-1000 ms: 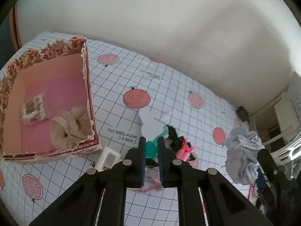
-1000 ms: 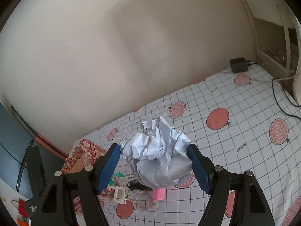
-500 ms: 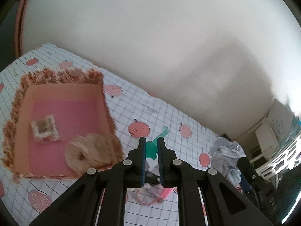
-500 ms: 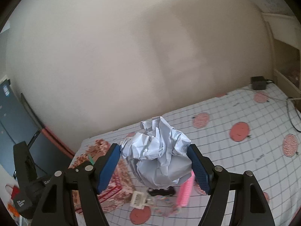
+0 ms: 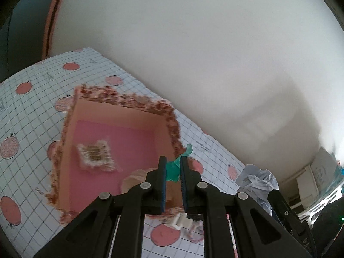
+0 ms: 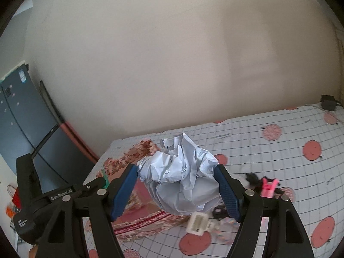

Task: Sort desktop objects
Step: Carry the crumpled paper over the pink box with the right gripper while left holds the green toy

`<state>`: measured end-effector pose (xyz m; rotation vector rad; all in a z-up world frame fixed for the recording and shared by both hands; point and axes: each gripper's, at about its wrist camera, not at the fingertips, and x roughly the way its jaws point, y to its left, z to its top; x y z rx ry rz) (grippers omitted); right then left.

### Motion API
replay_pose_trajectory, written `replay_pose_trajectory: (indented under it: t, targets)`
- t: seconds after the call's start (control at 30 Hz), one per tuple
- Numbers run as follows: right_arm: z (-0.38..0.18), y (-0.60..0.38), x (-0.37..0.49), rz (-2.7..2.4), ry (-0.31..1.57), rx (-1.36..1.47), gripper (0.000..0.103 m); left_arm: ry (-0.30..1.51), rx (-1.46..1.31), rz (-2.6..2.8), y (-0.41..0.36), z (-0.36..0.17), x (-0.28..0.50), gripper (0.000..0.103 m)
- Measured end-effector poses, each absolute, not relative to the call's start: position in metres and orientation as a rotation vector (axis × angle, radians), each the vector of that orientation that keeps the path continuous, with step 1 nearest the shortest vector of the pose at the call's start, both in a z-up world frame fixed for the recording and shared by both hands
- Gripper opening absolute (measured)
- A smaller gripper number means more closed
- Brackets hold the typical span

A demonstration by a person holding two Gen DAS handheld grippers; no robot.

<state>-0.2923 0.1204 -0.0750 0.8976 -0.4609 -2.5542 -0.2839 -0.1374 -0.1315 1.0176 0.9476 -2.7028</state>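
My left gripper (image 5: pixel 173 167) is shut on a small green scrap (image 5: pixel 175 167) and hangs over the near right corner of the floral-edged box (image 5: pixel 120 101). Inside the box, on its pink floor, lie a packet of cotton swabs (image 5: pixel 95 155) and a beige scrunchie (image 5: pixel 135 178), partly hidden by the fingers. My right gripper (image 6: pixel 176 185) is shut on a large ball of crumpled pale paper (image 6: pixel 180 176), held above the table beside the box (image 6: pixel 139 152). The left gripper (image 6: pixel 101 182) shows at the lower left of the right wrist view.
On the checked tablecloth (image 6: pixel 279 150) lie a white clip (image 6: pixel 197 223), a pastel cord (image 6: pixel 221 234), a black ring (image 6: pixel 219 210), a pink clip (image 6: pixel 268 186) and a black item (image 6: pixel 251 177). A black adapter (image 6: pixel 327 102) sits by the wall. A dark monitor (image 6: pixel 25 118) stands left.
Both grippers have swung left toward the box, keeping their loads. The left one, earlier over the pile of small items, now hangs over the box's corner; the box looms nearer under the paper ball.
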Motion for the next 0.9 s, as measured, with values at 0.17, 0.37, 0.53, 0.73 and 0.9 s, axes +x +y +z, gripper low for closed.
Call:
replay_pose_trajectory:
  t: [0.17,0.37,0.53,0.73,0.9]
  targets:
    - [-0.082,0.098,-0.296,-2.524,-0.427,0.916,0.076,0.985,1.009,-2.660,-0.159,-0.141,-0.279,0.012]
    - [-0.089,0.074,-0.297,-2.493,-0.371,0.932,0.076,1.016,1.002,-2.622,-0.179,-0.150,-0.274,0.012]
    - [-0.094,0.058,-0.299,-2.474,-0.336,0.941,0.076,1.039,0.992,-2.599,-0.191,-0.155,-0.271,0.012]
    - [-0.101,0.042,-0.302,-2.454,-0.303,0.948,0.076,1.062,0.982,-2.575,-0.204,-0.160,-0.266,0.012]
    - [-0.100,0.030,-0.295,-2.441,-0.279,0.951,0.076,1.072,0.972,-2.561,-0.210,-0.162,-0.264,0.012]
